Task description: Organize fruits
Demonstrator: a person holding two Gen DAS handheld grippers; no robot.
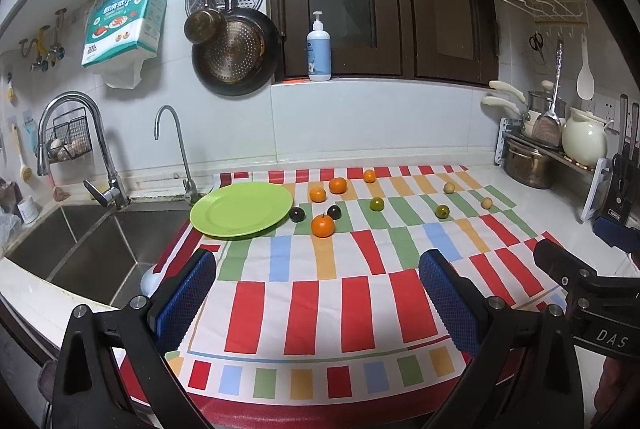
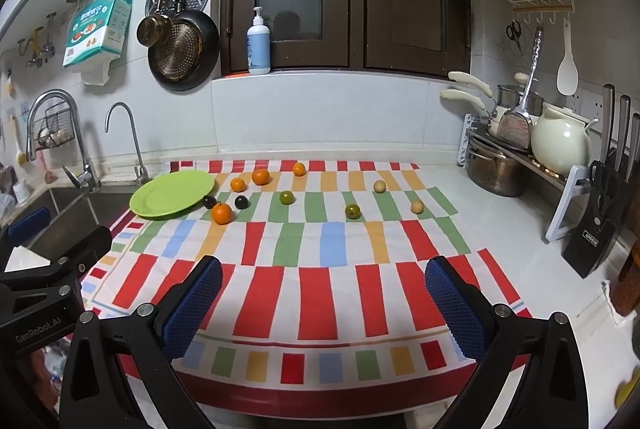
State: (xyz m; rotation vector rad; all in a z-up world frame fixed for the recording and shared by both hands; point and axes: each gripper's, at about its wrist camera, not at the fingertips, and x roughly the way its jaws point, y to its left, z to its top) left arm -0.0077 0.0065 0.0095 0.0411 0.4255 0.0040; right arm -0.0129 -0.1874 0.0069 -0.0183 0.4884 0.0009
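Note:
A green plate [image 1: 241,210] [image 2: 173,193] sits empty at the far left of a striped cloth [image 1: 340,293] [image 2: 320,269]. Small fruits lie scattered on the cloth beyond it: several oranges, the nearest [image 1: 322,225] [image 2: 221,213], two dark fruits [image 1: 297,214] [image 2: 241,202], two green ones [image 1: 376,204] [image 2: 352,211] and two pale yellow ones [image 1: 449,188] [image 2: 417,206]. My left gripper [image 1: 318,293] is open and empty over the cloth's near part. My right gripper [image 2: 324,299] is open and empty there too, to the right of the left one.
A steel sink [image 1: 80,249] with two taps lies left of the cloth. A rack with pots and a cream jug [image 2: 560,145] and a knife block [image 2: 600,229] stand at the right. Pans hang on the back wall [image 1: 234,53].

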